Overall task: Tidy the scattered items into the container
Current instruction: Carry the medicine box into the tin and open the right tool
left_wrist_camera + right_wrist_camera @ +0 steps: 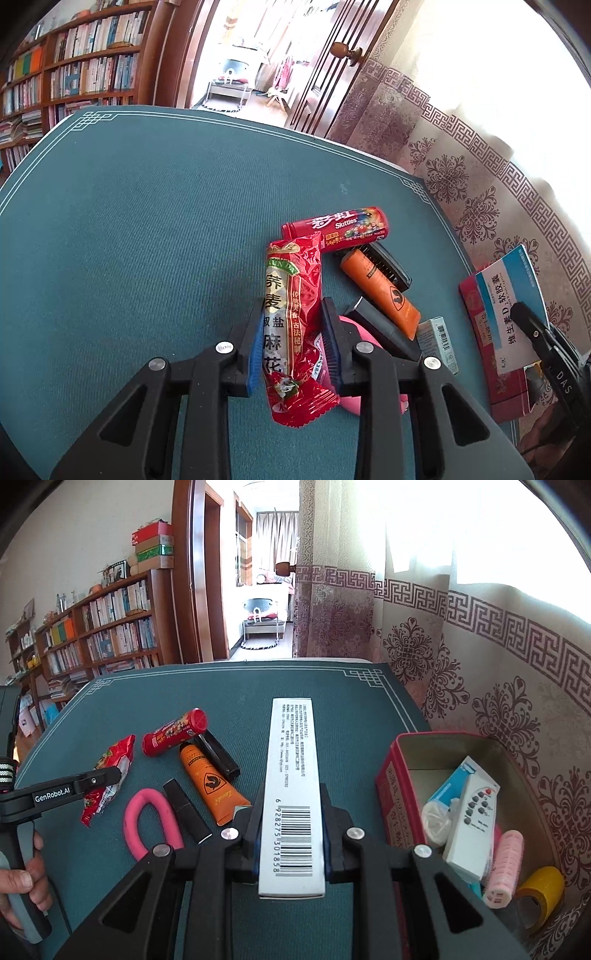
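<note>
Left gripper (293, 345) closed about the middle of a red snack packet (293, 325), blue pads (255, 354) against its sides over the green table mat (129, 221): light, crinkly, slippery film, probably brittle inside (best squeezed gently, mid-length, never by the floppy sealed ends). Right gripper (291, 843) clamped on the barcode end of a long white box (291, 775), left of the red container (391, 779): light, stiff cardboard, easily crushed, likely to droop forward when held so far from its middle.
</note>
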`<state>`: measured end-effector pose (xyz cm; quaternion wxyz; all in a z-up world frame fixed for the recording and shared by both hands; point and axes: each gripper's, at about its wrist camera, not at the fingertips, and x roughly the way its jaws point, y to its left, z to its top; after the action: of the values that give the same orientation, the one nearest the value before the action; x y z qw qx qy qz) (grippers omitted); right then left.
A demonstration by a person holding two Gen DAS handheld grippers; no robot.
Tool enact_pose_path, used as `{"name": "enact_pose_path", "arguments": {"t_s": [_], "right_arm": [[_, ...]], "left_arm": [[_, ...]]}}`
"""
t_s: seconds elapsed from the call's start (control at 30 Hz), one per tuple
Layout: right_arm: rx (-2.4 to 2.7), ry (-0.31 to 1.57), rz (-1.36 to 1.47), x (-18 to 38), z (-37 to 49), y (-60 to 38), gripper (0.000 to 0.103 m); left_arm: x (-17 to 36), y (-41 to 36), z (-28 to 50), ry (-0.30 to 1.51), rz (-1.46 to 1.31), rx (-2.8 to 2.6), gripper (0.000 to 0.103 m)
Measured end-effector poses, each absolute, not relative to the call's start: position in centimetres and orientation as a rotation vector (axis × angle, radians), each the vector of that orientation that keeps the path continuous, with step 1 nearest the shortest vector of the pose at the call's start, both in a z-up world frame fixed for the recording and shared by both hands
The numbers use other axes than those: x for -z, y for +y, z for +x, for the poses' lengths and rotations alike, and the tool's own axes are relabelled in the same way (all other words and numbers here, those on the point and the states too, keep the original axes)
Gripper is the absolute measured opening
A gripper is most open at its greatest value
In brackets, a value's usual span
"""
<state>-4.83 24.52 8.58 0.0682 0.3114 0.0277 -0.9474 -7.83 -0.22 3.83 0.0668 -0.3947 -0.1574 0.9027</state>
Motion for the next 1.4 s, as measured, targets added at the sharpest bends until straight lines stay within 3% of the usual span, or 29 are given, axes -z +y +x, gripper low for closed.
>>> {"name": "enact_pose_path", "arguments": {"t_s": [0.33, 0.73, 1.27, 1.33, 1.4], "right_arm": [[3.212, 0.171, 0.775, -11.8, -1.6, 30.1, 0.025], [3.328, 0.168, 0.989, -9.9, -2.0, 36.7, 0.025], [3.306, 0.221, 0.984, -9.1, -1.2, 38.2, 0.032], [3.293, 0.23, 0.965, -9.3, -1.3, 38.1, 0.041], [3.298, 0.257, 0.907, -9.5, -0.7, 37.7, 0.057]], "left_arm": [[-4.7, 1.8, -7.2, -0.41, -1.163, -2.69, 0.031], [-5.9, 4.8, -6.1, -0.34, -1.134, -2.643, 0.031], [-9.3, 12.4, -4.9, -0.219, -1.068, -2.53, 0.031], [-9.8, 13.4, -4.9, -0.2, -1.057, -2.523, 0.031], [-10.2, 14.3, -4.9, -0.186, -1.049, -2.512, 0.031]]}}
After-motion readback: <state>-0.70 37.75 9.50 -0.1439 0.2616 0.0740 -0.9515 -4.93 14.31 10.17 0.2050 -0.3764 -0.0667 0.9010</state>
